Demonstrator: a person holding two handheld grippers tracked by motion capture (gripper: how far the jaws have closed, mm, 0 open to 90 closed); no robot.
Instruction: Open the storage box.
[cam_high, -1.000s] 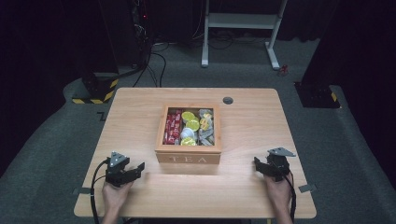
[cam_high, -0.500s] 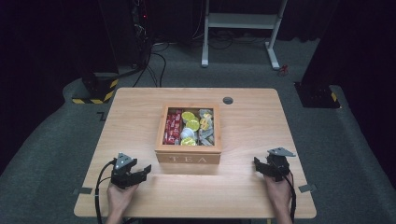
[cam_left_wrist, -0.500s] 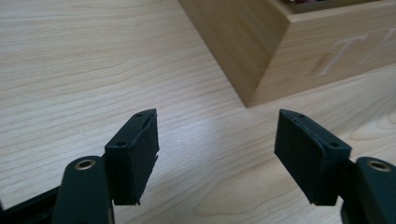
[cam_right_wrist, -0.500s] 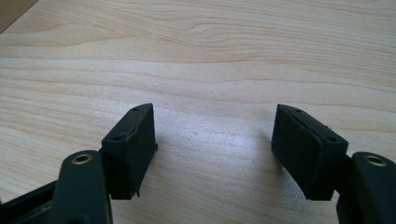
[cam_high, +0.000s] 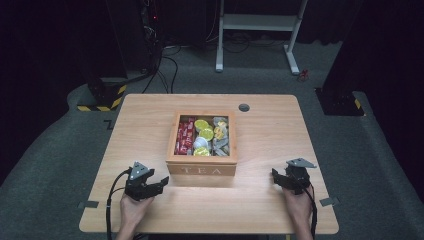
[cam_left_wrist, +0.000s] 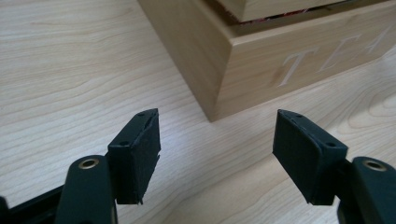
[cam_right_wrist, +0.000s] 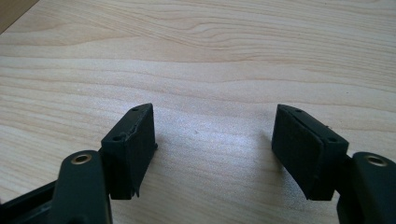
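Your left gripper (cam_high: 161, 182) has swung in toward the box (cam_high: 202, 168) since a second ago, its jaws now aimed at the near left corner, while your right gripper (cam_high: 276, 176) has hardly shifted. Start with the table (cam_high: 270, 130): the wooden top has bare space all round the box, which sits at its middle, square to you, with TEA on the front wall facing you. No lid shows on it, and three compartments lie open: red packets (cam_high: 185, 136) on the left, yellow and white sachets (cam_high: 203, 134) in the middle, grey ones (cam_high: 220, 136) on the right. In the left gripper view the box corner (cam_left_wrist: 219, 81) stands just ahead of the jaws and apart from them; both pads (cam_left_wrist: 140, 154) are spread wide with nothing between. In the right gripper view the pads (cam_right_wrist: 299, 149) are equally wide and empty, low over bare wood, well clear of the box. My reading is that you are closing on the box with the left hand, either to steady it or to reach inside. To steady it, come in level and let one pad meet the side wall flat rather than catching the corner, which could twist the box. To pick a packet, lift first so the jaws clear the wall, then come down over the left compartment. Bring the right gripper nearer so it can brace the far side.
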